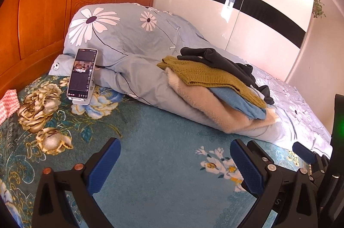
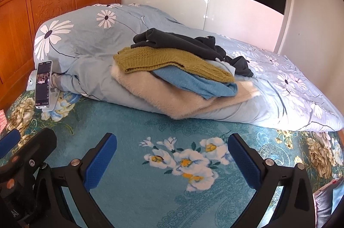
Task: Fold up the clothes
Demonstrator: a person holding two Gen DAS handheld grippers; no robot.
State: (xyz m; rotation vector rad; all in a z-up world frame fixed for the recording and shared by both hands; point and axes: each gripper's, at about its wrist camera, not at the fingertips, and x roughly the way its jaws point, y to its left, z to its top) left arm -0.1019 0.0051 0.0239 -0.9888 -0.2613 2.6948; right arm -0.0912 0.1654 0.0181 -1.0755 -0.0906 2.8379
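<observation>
Grippers (image 1: 175, 163) (image 2: 172, 160) side by side, jaws wide apart

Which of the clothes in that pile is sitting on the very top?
The dark charcoal garment tops the pile, draped over the olive knit sweater; the blue one and the cream fuzzy one lie beneath.

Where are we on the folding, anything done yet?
Nothing looks folded. The dark garment, olive knit, blue top and cream fleece lie heaped on the duvet. Left gripper and right gripper are open, empty. All four remain.
</observation>
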